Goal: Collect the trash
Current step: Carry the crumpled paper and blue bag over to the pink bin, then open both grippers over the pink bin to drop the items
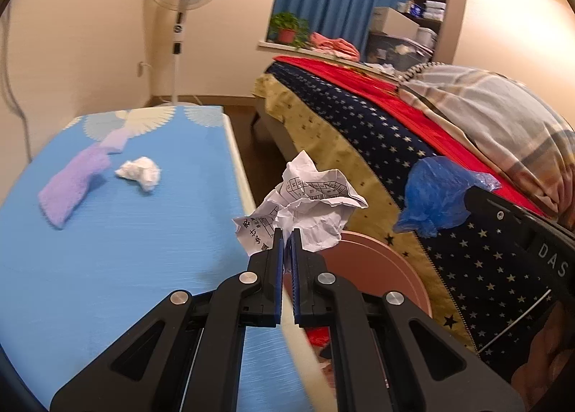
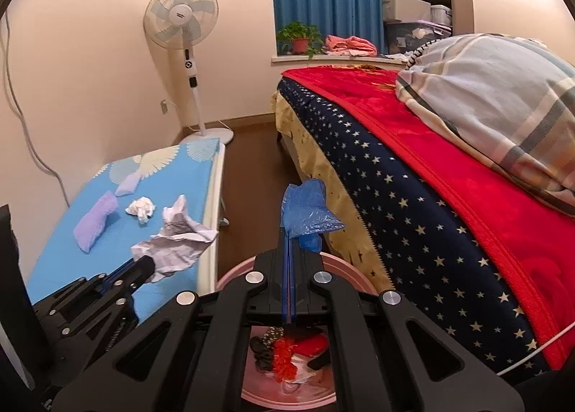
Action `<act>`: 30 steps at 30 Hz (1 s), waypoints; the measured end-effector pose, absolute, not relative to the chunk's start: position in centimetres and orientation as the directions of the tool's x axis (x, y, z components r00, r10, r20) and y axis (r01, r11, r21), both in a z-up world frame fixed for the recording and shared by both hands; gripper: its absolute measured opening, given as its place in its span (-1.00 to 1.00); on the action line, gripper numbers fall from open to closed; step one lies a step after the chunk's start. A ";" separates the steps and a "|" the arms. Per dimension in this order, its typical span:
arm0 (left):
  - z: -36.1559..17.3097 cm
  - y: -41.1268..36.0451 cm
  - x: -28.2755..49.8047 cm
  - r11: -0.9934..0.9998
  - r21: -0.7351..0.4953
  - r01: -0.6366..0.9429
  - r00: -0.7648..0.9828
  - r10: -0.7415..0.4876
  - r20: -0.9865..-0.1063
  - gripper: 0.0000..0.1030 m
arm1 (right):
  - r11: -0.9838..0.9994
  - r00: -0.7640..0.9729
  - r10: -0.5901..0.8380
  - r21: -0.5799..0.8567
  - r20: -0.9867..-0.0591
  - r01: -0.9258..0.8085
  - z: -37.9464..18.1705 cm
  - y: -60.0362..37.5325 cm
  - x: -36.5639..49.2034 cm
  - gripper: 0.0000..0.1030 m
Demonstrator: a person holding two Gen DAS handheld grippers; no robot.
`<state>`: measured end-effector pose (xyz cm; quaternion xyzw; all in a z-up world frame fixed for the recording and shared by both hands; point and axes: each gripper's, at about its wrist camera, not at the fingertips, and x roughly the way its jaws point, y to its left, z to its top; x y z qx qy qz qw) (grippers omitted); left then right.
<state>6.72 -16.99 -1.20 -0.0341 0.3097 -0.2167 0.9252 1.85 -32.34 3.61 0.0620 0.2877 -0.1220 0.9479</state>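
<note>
My left gripper (image 1: 286,236) is shut on a crumpled printed paper (image 1: 309,203), held over the gap between the blue-topped table (image 1: 125,250) and the pink bin (image 1: 388,268). In the right wrist view the same paper (image 2: 176,243) hangs from the left gripper (image 2: 145,262) at the table's edge. My right gripper (image 2: 288,232) is shut on a scrunched blue plastic bag (image 2: 309,214), directly above the pink bin (image 2: 345,268), which holds red and black trash. The blue bag (image 1: 435,192) also shows at the right of the left wrist view. A white tissue wad (image 1: 140,171) lies on the table.
Two purple cloths (image 1: 75,185) lie on the table near the tissue wad (image 2: 141,209). A bed with a red and starred blanket (image 2: 431,174) and a plaid pillow (image 2: 503,103) fills the right. A standing fan (image 2: 181,13) stands by the far wall. Brown floor (image 2: 251,174) runs between table and bed.
</note>
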 end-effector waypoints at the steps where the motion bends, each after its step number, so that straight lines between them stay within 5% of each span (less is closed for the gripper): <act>1: -1.4 -17.4 6.9 0.898 -0.201 0.390 0.706 -0.432 -0.561 -0.93 | 0.961 0.800 -0.202 0.043 -0.564 0.273 3.5 -32.4 1.8 -0.99; 19: -3.4 -20.6 8.2 0.843 -0.258 0.472 0.612 -0.524 -0.593 -0.92 | 0.945 0.765 -0.246 0.029 -0.595 0.327 2.8 -33.6 2.1 -0.98; 21: -3.7 -20.9 8.3 0.828 -0.274 0.490 0.586 -0.545 -0.600 -0.91 | 0.943 0.760 -0.251 0.027 -0.600 0.332 2.7 -33.7 2.1 -0.90; 24: -4.0 -21.1 8.2 0.835 -0.260 0.485 0.588 -0.531 -0.610 -0.43 | 0.938 0.752 -0.254 0.034 -0.609 0.344 2.5 -34.0 2.2 -0.78; 27: -3.8 -20.6 8.1 0.841 -0.260 0.475 0.598 -0.525 -0.606 -0.39 | 0.930 0.749 -0.270 0.038 -0.606 0.366 2.5 -34.2 2.0 -0.44; 30: -3.7 -19.9 8.2 0.849 -0.265 0.458 0.609 -0.516 -0.602 -0.39 | 0.925 0.748 -0.272 0.051 -0.606 0.377 2.5 -34.5 1.9 -0.40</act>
